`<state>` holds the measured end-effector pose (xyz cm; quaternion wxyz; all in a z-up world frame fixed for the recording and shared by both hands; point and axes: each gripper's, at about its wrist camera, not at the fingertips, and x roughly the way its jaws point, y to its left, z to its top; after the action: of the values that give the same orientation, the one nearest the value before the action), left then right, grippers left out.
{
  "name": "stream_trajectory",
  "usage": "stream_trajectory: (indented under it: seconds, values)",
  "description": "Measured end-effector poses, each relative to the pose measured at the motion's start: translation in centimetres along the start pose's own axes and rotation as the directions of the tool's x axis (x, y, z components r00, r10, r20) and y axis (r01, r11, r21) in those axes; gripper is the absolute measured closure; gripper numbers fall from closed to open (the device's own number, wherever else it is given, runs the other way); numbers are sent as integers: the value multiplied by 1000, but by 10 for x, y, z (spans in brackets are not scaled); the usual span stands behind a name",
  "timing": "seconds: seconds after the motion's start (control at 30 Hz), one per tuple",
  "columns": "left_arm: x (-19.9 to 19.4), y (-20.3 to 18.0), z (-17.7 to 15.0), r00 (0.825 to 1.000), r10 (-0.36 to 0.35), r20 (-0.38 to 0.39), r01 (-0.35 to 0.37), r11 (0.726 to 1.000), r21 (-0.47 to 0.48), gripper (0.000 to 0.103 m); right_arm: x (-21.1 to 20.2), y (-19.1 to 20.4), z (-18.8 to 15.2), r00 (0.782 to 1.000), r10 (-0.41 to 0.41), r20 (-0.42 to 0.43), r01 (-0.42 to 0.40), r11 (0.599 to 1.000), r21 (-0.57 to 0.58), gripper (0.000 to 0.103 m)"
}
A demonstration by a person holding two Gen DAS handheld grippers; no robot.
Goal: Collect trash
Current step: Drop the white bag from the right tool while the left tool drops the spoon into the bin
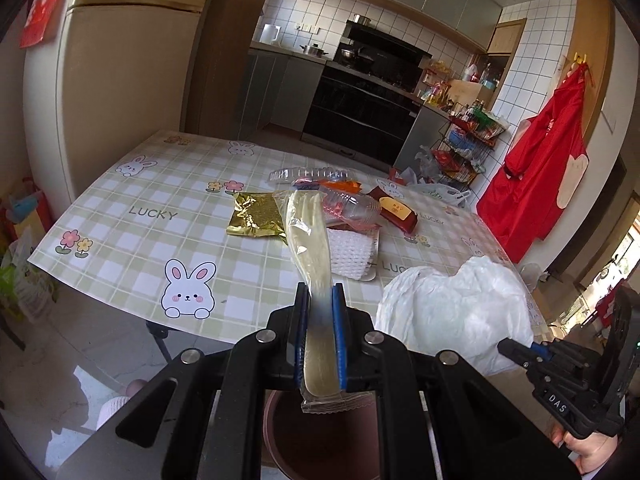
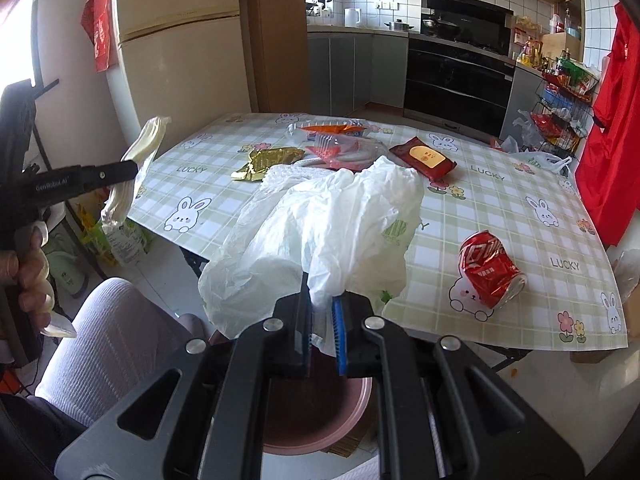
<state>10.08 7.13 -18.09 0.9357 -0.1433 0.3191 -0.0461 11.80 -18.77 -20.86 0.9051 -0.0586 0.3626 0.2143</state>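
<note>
Clamped between the pads of my left gripper [image 1: 320,320] is a wrapped plastic fork [image 1: 310,236], its long axis running straight out along the fingers with the tines pointing away toward the litter on the table [image 1: 132,216] and its handle end hanging back over the pink bin [image 1: 280,432] just below. Beside it, my right gripper [image 2: 322,320] is pinched shut on a crumpled white plastic bag [image 2: 320,224], held over the same bin [image 2: 316,420]. Since both loads sit above the rim, I judge dropping them comes next; the crushed red can [image 2: 492,268] lies nearer my right hand.
</note>
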Motion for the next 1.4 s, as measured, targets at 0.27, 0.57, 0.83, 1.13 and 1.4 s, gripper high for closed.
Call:
stream_trajectory:
  seconds: [0.27,0.57,0.83,1.13,1.4]
  values:
    - [-23,-12,-7,999,-35,32,35,999,21,91,-6,26,-14,999,32,-37,-34,998,-47,84]
    - [-15,-11,-10,999,-51,14,50,998,26,91,1,27,-14,997,63,-40,-63,998,-16,47]
    - [7,-12,-20,997,-62,-52,63,998,18,91,-8,6,-7,997,-12,75,6,996,90,7]
    - [23,-26,-39,988,-80,-130,86,996,38,91,-19,-11,-12,984,-101,149,76,983,165,6]
    - [30,-50,-47,980,-115,-165,133,986,99,89,-21,-27,-16,983,-111,149,74,970,233,6]
